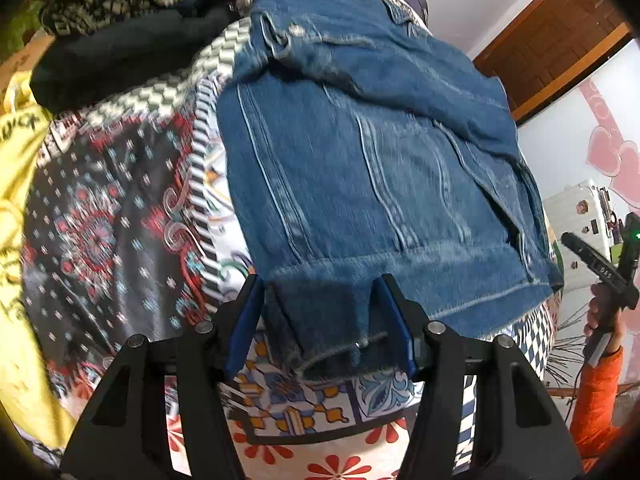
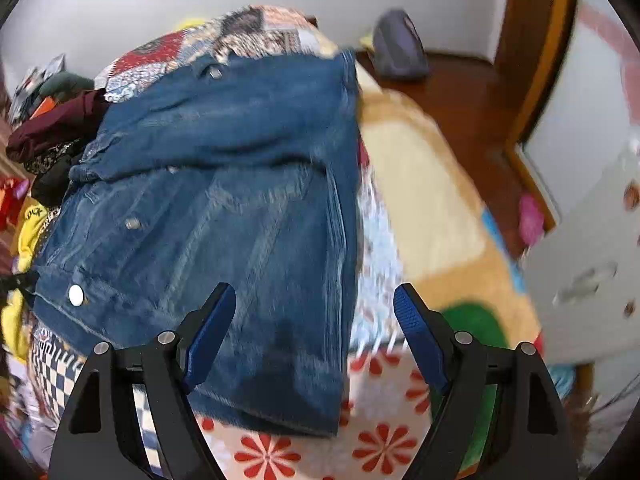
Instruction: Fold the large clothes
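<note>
jacket: denim jacket (image 1: 360, 152) on patchwork bedspread (image 1: 120, 208) | left claw (image 1: 320, 300): parted, cuff between pads | right claw (image 2: 316, 308): wide, empty | clothes pile (image 1: 120, 40) beside

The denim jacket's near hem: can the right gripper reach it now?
Probably yes. The right gripper is open just above the denim jacket, with its near hem below the fingers and nothing over it.

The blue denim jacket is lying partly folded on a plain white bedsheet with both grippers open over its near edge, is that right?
Not quite: the blue denim jacket lies on a colourful patterned patchwork bedspread, as the left wrist view shows. The rest holds: the left gripper and right gripper are open over its near edge.
</note>
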Tool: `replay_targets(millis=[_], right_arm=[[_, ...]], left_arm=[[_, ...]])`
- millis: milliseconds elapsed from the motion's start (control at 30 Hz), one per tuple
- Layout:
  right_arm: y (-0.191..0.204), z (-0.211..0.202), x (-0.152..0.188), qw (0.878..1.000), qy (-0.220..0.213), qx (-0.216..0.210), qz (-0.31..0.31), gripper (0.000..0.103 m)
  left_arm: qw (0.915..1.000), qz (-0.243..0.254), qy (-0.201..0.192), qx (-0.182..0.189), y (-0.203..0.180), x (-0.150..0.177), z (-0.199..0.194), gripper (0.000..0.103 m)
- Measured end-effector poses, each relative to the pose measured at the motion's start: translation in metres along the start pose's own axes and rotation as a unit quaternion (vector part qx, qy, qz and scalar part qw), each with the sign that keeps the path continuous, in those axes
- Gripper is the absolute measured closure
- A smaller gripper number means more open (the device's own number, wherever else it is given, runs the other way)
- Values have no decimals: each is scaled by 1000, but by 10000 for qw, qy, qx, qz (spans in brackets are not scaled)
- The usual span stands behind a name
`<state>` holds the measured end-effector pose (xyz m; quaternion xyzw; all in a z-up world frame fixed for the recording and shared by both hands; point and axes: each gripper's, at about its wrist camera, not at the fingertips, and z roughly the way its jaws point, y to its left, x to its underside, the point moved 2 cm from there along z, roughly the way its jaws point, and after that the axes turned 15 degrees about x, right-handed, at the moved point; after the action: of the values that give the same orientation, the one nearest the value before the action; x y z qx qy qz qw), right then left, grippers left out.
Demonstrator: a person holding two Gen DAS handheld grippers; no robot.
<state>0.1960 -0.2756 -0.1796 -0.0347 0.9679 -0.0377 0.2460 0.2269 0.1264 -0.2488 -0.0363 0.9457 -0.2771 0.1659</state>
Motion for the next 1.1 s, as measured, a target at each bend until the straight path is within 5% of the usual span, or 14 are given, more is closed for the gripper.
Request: replay_targets(millis=[200, 300, 633, 767, 900, 1100], right_arm=[[-5, 21, 29, 9976, 480, -331, 363, 25], [-2, 21, 32, 9982, 379, -332, 325, 25], [9, 34, 19, 9988, 320, -255, 259, 52], [9, 26, 15, 9996, 262, -120, -9, 69], [5, 12, 16, 9996, 76, 144, -219, 69], [3, 19, 19, 9995, 258, -74, -188, 69]], left_arm=[[9998, -27, -174, 21, -2, 7, 3, 45], [9991, -256, -257, 210, 7, 13, 5, 42], [9954, -704, -550, 349, 13, 19, -1, 42], [9960, -580, -585, 355, 7, 23, -7, 60], [9974, -224, -673, 81, -7, 22, -14, 72], [9964, 19, -846, 74, -22, 17, -25, 87]])
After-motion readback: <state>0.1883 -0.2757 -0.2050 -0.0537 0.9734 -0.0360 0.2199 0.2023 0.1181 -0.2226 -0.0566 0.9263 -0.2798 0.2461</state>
